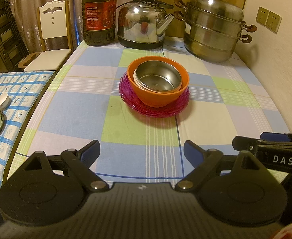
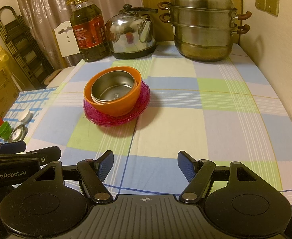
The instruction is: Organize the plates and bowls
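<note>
I have both tools spread wide and empty — the left tool (image 1: 142, 151) and the right tool (image 2: 145, 164) hang side by side over the near edge of the checked tabletop (image 2: 215, 107). Ahead of them, well apart, a steel bowl (image 1: 158, 77) sits nested in an orange bowl (image 1: 156, 98), which rests on stacked pink plates (image 1: 130, 99). Beyond stand an oil bottle (image 1: 98, 14), a kettle (image 1: 142, 23) and a steamer pot (image 1: 211, 29) — all against the back.

A checked-cloth table (image 1: 146, 131) carries stacked pink plates (image 1: 156, 109), an oil bottle (image 1: 98, 14), a kettle (image 1: 144, 23) and a steamer pot (image 1: 213, 31).
</note>
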